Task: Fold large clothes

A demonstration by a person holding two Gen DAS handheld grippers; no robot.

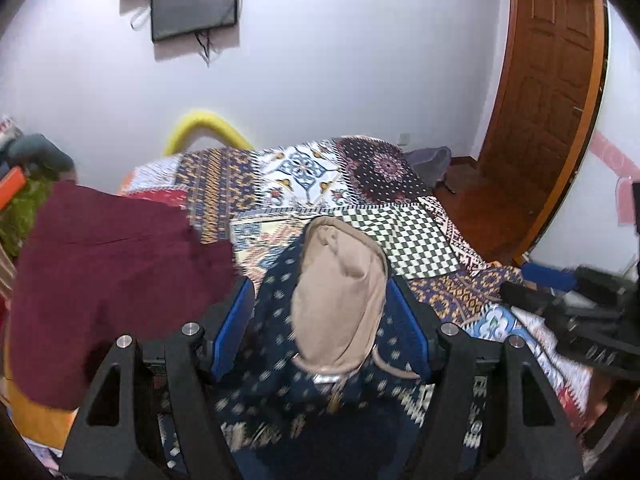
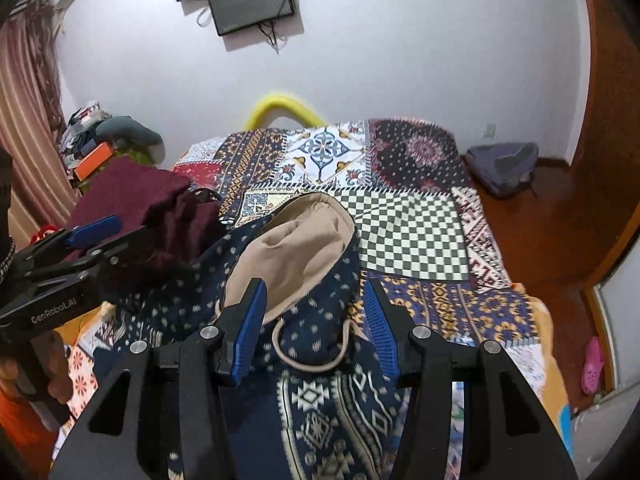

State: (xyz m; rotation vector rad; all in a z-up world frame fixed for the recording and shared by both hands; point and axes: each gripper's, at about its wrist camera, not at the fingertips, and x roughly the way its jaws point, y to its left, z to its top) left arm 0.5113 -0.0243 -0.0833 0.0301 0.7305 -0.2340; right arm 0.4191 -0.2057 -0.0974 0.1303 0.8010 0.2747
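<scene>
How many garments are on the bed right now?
2. The navy patterned hoodie, with a beige-lined hood, lies spread at the near end of the bed, between both grippers' open fingers. A maroon garment is bunched at the bed's left side. Others may be hidden beneath.

Black tongs (image 2: 316,320), blue ribbed pads (image 2: 252,328), silver screws, "GenRobot.AI" lettering.

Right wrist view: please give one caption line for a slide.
Open right claw straddling navy patterned hoodie with beige-lined hood on patchwork bedspread.

"GenRobot.AI" in white on black body of left gripper (image 2: 94,236), right-wrist view.
</scene>
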